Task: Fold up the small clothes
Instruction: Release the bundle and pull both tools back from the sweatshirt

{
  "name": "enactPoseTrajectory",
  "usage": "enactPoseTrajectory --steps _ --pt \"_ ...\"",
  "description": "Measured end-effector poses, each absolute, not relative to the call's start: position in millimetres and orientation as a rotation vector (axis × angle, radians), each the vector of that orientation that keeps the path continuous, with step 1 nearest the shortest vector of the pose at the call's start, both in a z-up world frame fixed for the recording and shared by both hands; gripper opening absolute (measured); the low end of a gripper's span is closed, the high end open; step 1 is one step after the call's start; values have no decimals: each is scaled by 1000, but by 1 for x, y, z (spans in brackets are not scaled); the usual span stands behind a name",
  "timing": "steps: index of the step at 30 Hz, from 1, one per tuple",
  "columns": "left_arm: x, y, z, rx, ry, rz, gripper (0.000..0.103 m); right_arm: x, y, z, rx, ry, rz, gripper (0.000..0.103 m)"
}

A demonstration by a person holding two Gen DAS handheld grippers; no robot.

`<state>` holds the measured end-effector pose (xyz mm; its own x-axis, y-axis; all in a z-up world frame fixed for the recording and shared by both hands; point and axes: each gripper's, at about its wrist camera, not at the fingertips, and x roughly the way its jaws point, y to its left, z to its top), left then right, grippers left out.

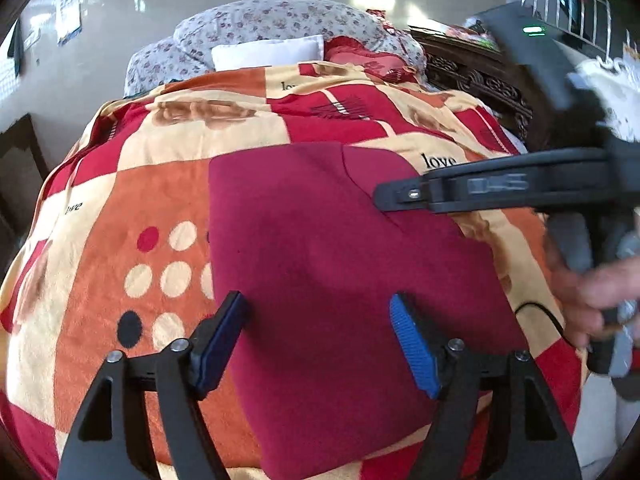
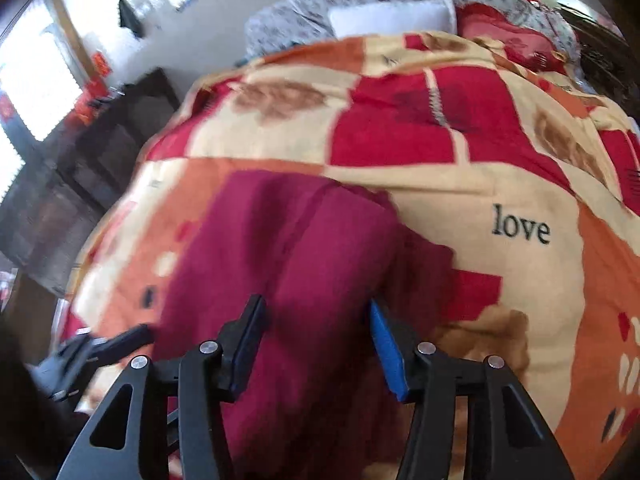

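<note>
- A dark red garment is laid flat on the patterned blanket, beside its "love" lettering.
- It is folded into a smooth rectangle.

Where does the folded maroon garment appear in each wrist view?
Left wrist: the maroon garment fills the centre and lower middle, on the patchwork blanket.
Right wrist: it lies centre-left, running down to the bottom edge.
Shared landmark: the white pillow beyond the blanket.

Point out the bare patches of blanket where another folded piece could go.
Free: the dotted orange stretch left of the maroon garment, and the checks beyond it up to the white pillow. Crowded: the garment's right side, where the right gripper reaches in.
</note>
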<state>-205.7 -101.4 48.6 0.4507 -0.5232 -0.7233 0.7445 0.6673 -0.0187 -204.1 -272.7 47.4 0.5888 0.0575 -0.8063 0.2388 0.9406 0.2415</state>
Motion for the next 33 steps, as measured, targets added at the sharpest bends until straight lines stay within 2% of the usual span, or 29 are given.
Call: enactPoseTrajectory --steps 3,10,17,22,28,30,33 --pt "-213 -106 44 363 738 -808 77 -208 -277 40 353 946 -115 54" --pt "-211 -99 44 351 745 -812 78 -242 -241 68 201 910 -93 55" --pt "-210 -79 52 327 742 -766 78 -262 -231 49 122 917 -168 56" --pt "-211 -71 58 327 707 -727 79 -265 -227 35 111 893 -192 62" --pt "-214 -67 65 301 685 -697 79 -282 -222 54 151 853 -180 66" --pt "-215 -67 68 298 677 -689 79 -290 -220 62 168 823 -189 76" --pt "-217 -68 71 283 678 -686 79 -304 -218 75 188 777 -219 81"
